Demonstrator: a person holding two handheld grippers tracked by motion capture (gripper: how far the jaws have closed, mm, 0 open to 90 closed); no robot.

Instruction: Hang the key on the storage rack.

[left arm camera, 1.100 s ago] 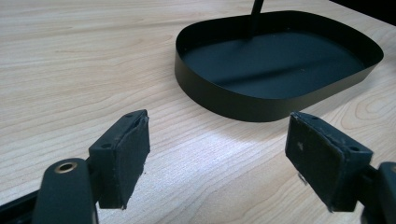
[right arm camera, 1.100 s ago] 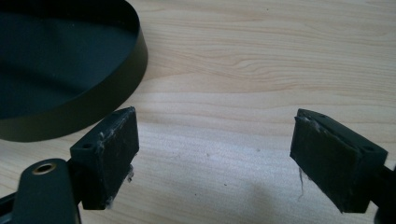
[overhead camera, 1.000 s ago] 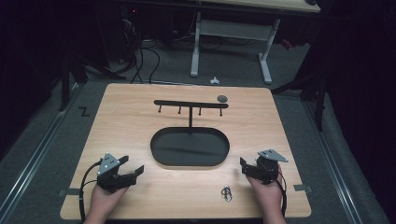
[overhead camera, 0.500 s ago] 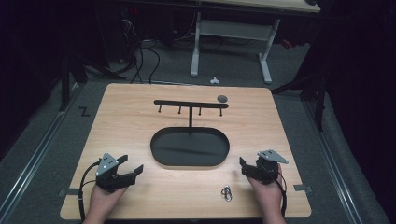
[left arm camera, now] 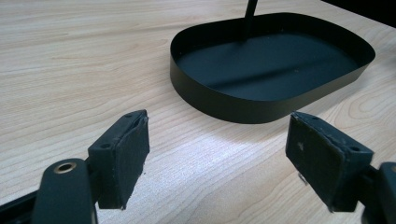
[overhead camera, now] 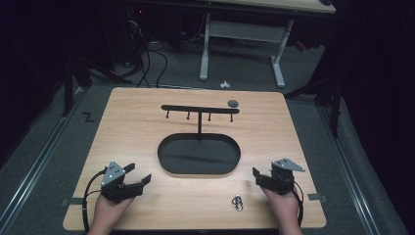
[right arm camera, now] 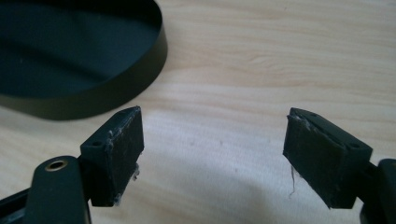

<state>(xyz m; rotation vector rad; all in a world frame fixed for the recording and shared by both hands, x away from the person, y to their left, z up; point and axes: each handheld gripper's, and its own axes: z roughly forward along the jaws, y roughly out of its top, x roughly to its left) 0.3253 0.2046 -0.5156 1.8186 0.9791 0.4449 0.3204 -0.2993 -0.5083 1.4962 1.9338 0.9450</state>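
Light wood-grain counter, rectangular w/ rounded corners, matte finish. At its centre sits a black oval tray w/ a thin upright metal wall and flat dark floor; a slim black post rises from the tray's far side and carries a flat horizontal bar w/ four short pegs hanging under it. Small round dark grey disc lies near the far edge of the counter, just beside the bar's right end; whether it touches the bar can't be told. Small shiny metal clip or ring, looped shape, lies near the front edge, right of centre, just beside the right hand. Left claw sits near the front-left corner, held by the left hand, jaws spread wide apart, released, nothing between them; left gripper view shows its black blocky pads w/ worn, slightly frayed rubber faces, over bare wood, tray wall beyond. Right claw sits near the front-right corner, grey three-cornered plate on top, jaws also spread, released and empty; right gripper view shows the pads fuzzy w/ lint fibres, tray's curved wall at upper left. Both claws are apart from the tray.
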